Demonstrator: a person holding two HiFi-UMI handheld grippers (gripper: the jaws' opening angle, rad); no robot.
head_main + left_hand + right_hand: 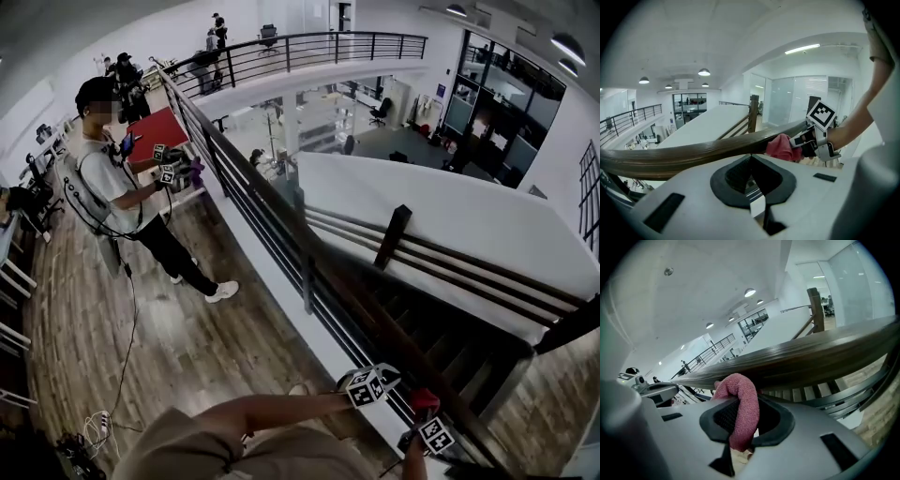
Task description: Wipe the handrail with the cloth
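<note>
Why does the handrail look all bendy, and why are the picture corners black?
Wide-angle lenses do that. In the left gripper view the handrail bows like an arch; in the right gripper view it curves too, and the red cloth, so close, looks huge; in the head view the floor planks curve. Both gripper views have dark corners from the round lens.

An open-plan office on two levels: glass partitions (797, 101) stand ahead of the left gripper (750, 174), a railed gallery (628, 119) far to its left, an office chair (380, 110) downstairs beyond

Bunched red cloth (743, 404) lies against the dark wooden handrail (811, 357).
</note>
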